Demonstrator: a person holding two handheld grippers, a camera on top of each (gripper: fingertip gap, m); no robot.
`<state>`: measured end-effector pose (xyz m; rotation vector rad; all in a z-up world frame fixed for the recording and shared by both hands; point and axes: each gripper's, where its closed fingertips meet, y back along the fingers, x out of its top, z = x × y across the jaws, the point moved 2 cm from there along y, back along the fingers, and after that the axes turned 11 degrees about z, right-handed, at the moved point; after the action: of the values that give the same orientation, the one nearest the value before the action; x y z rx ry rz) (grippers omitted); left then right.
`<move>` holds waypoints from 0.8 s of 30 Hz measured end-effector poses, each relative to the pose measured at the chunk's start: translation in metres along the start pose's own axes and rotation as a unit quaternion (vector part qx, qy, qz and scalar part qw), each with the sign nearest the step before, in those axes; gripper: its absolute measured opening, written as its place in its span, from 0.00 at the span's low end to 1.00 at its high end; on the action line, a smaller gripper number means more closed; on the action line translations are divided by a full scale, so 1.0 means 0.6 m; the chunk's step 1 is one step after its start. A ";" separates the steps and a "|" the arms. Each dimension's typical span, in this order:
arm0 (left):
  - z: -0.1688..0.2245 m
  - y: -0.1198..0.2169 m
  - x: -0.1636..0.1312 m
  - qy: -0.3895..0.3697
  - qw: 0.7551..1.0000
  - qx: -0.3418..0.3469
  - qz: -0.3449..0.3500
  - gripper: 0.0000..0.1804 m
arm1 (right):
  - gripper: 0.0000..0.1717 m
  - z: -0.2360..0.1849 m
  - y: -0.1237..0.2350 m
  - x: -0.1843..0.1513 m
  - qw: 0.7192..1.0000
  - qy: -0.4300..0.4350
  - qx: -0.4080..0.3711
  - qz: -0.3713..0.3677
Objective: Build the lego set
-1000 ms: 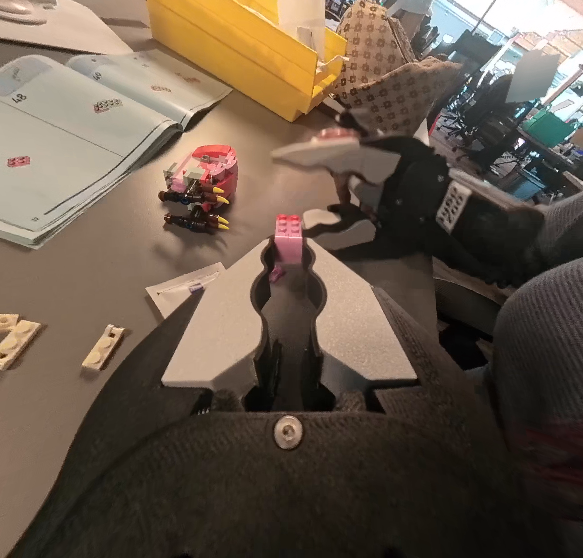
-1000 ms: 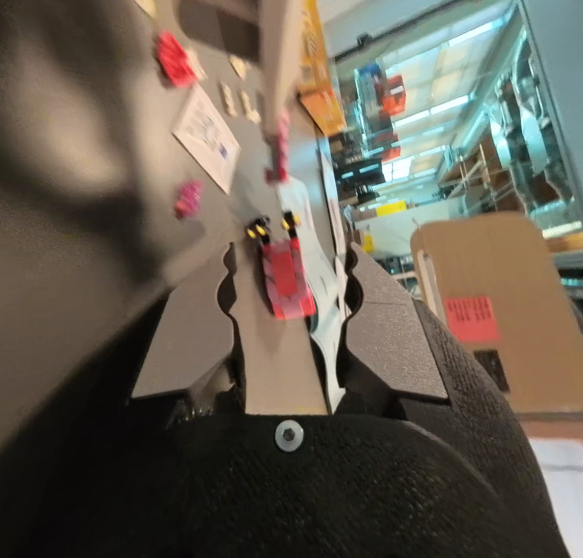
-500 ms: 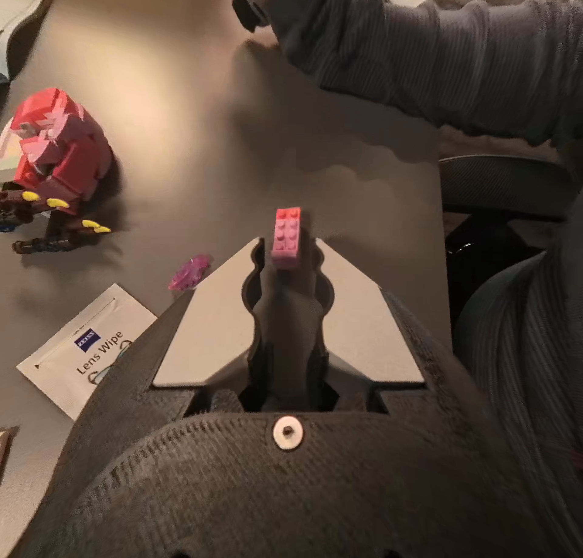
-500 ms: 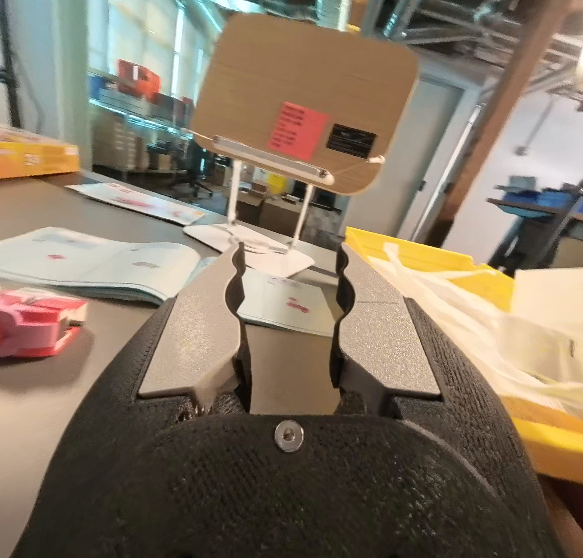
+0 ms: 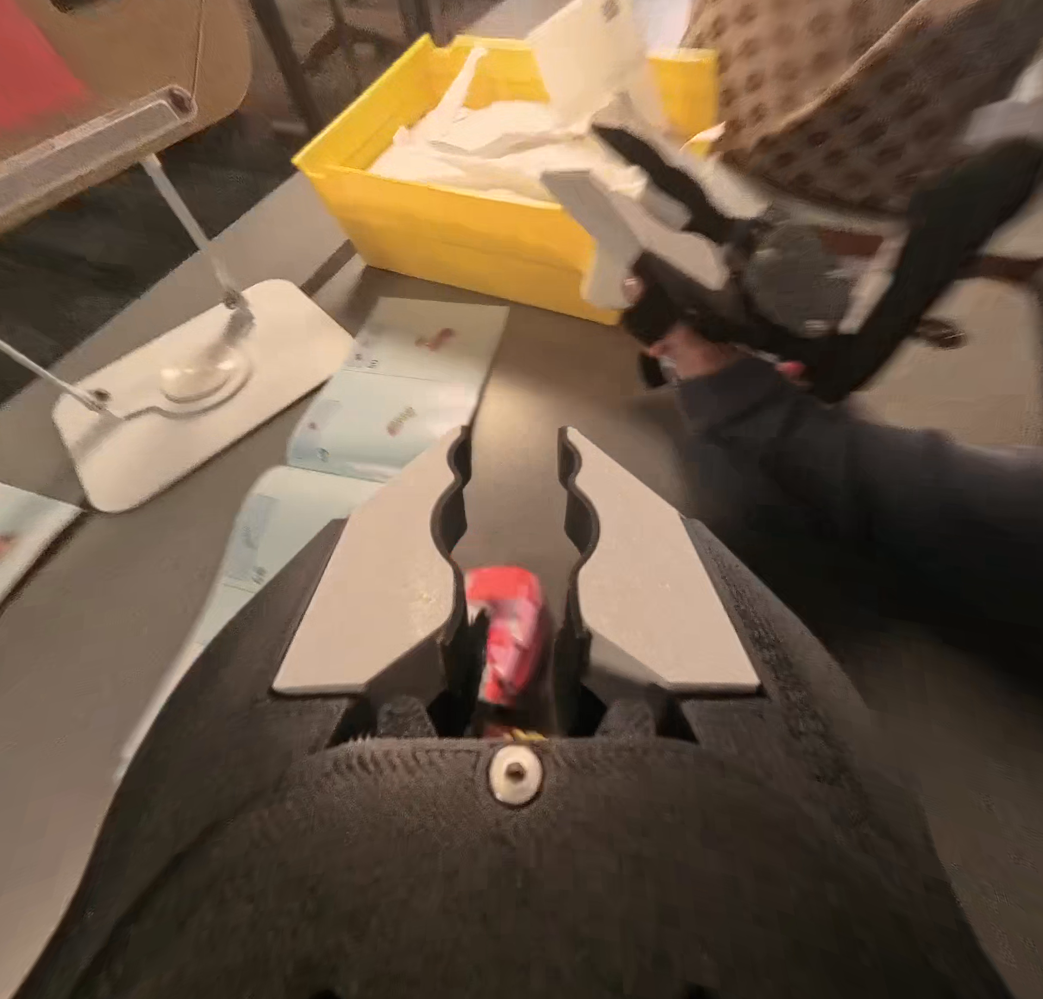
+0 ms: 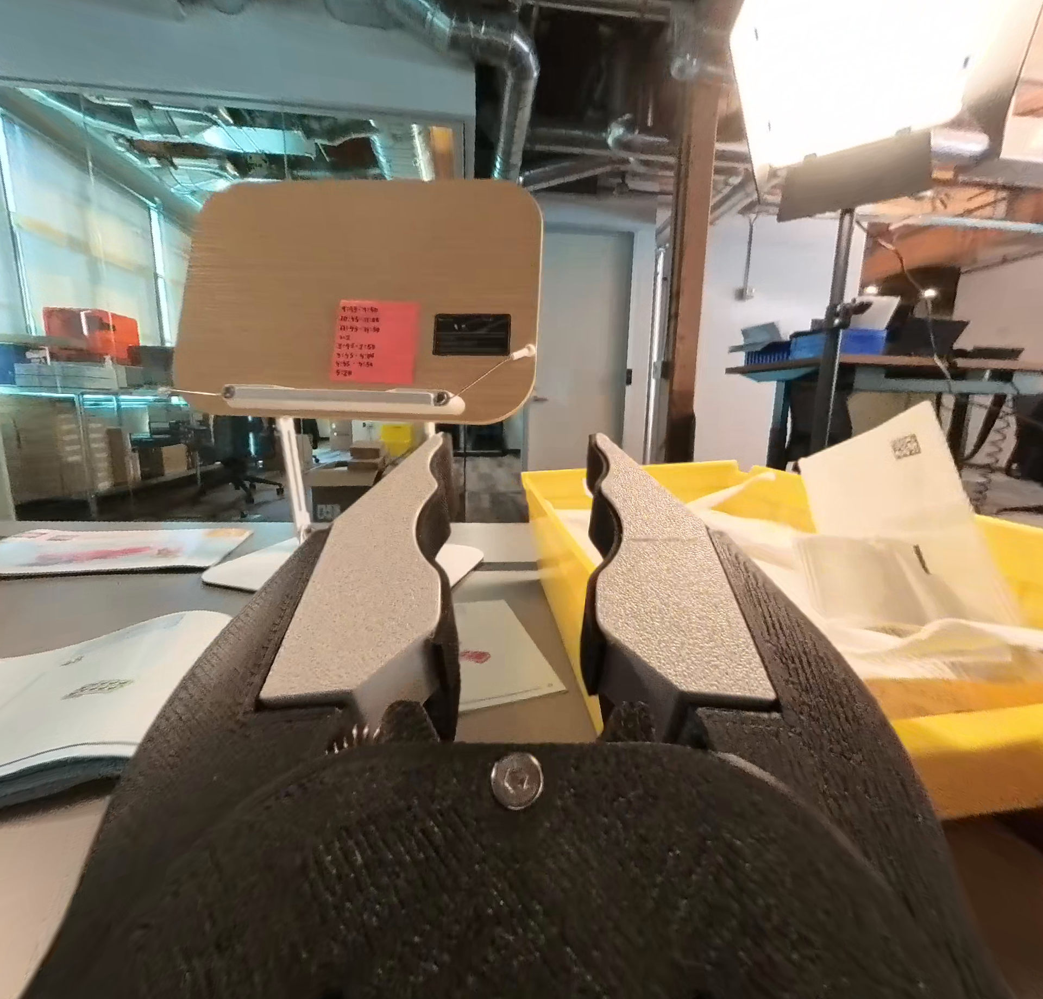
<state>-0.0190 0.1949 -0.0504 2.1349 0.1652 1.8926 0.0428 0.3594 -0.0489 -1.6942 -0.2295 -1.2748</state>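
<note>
Landmark: the yellow bin [image 5: 451, 227] on the grey worktop [image 5: 564, 362]. Far left of it, one book stand: white base [image 5: 186, 385], tan wood board [image 6: 361, 300] carrying one pink note and one black plate. Between stand and bin, two open instruction booklets [image 5: 406, 385] in the left wrist view, lying flat, pale blue pages. Left gripper [image 5: 513, 436] sits in front of the bin, over bare worktop; fingers [image 5: 395, 565] parted a moderate way, nothing at the tips. One red-and-pink brick model [image 5: 508, 622] shows low in the gap near the finger roots, blurred; can't tell whether it touches them. Bin holds white plastic bags and paper, count unclear. Right gripper [image 6: 516, 447] is at the bin's near left corner, above the rim, fingers apart, gripping nothing. Right of the bin: one patterned brown chair back [image 5: 835, 69].
</note>
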 end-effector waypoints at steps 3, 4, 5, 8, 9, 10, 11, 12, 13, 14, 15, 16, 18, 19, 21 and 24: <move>-0.050 -0.100 -0.024 -0.052 0.994 0.013 -0.097 0.17 | 0.27 0.004 -0.002 0.004 1.000 0.005 -0.002 0.006; -0.061 -0.131 -0.036 -0.062 0.991 0.011 -0.122 0.17 | 0.27 0.009 -0.002 0.007 1.000 0.009 -0.008 0.011; -0.071 -0.160 -0.044 -0.068 0.989 0.012 -0.134 0.19 | 0.26 0.017 -0.001 0.011 1.000 0.013 -0.016 0.016; -0.071 -0.223 -0.070 -0.072 0.983 -0.024 -0.166 0.21 | 0.23 0.044 0.002 0.017 0.999 0.006 -0.038 0.020; -0.073 -0.236 -0.085 -0.078 0.978 -0.030 -0.191 0.23 | 0.23 0.055 0.004 0.018 0.999 -0.002 -0.049 0.021; -0.075 -0.246 -0.100 -0.085 0.972 -0.036 -0.216 0.26 | 0.22 0.063 0.005 0.018 0.998 -0.011 -0.058 0.022; -0.080 -0.254 -0.113 -0.091 0.966 -0.037 -0.238 0.28 | 0.22 0.070 0.006 0.017 0.997 -0.020 -0.064 0.022; -0.081 -0.259 -0.124 -0.092 0.962 -0.044 -0.254 0.29 | 0.22 0.074 0.007 0.016 0.997 -0.028 -0.069 0.022; -0.081 -0.263 -0.133 -0.085 0.959 -0.053 -0.266 0.30 | 0.22 0.076 0.007 0.016 0.997 -0.033 -0.072 0.021; -0.079 -0.266 -0.141 -0.075 0.956 -0.061 -0.276 0.30 | 0.22 0.076 0.006 0.016 0.997 -0.035 -0.073 0.020; -0.080 -0.268 -0.148 -0.068 0.954 -0.066 -0.285 0.30 | 0.22 0.076 0.006 0.016 0.996 -0.035 -0.073 0.021; -0.080 -0.270 -0.150 -0.061 0.954 -0.070 -0.285 0.30 | 0.22 0.076 0.006 0.016 0.997 -0.034 -0.073 0.021; -0.085 -0.272 -0.150 -0.050 0.955 -0.071 -0.282 0.26 | 0.22 0.073 0.005 0.015 0.997 -0.034 -0.070 0.019; -0.087 -0.271 -0.153 -0.048 0.954 -0.072 -0.286 0.24 | 0.22 0.071 0.005 0.015 0.997 -0.035 -0.069 0.018; -0.086 -0.269 -0.156 -0.024 0.953 -0.083 -0.289 0.21 | 0.22 0.069 0.004 0.013 0.997 -0.036 -0.066 0.016; -0.083 -0.265 -0.154 0.018 0.951 -0.103 -0.290 0.15 | 0.21 0.064 0.002 0.011 0.998 -0.034 -0.060 0.012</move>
<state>-0.0644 0.3282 -0.1784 1.6708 0.5166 1.5226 0.0712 0.3860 -0.0436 -1.8389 -0.1754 -1.2358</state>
